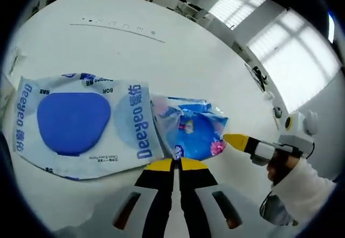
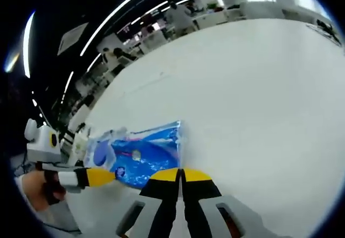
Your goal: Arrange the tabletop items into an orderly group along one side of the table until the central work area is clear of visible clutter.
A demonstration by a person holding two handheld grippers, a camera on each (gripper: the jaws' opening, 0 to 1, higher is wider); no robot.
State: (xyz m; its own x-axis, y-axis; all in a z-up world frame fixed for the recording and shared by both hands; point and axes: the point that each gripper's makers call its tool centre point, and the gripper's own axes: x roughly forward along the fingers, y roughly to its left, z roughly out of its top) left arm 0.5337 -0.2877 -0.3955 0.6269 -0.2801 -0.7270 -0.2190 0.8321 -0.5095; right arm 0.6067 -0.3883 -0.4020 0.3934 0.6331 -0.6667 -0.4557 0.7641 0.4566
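On the white table [image 1: 178, 60], both claws together, grip on blue packet [image 1: 197, 133] unclear.

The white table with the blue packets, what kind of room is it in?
Probably a big office or lab: a large white table, rows of desks behind it, long ceiling lights and big windows.

The right tool [image 2: 181, 173], jaws together, meets the edge of a crinkled blue plastic packet [image 2: 143, 157] on the white table [image 2: 253, 97]; the left tool [image 2: 105, 177] touches its other side.

Bright windows [image 1: 294, 60], ceiling light strips [image 2: 135, 3], and desks [image 2: 215, 14] beyond.
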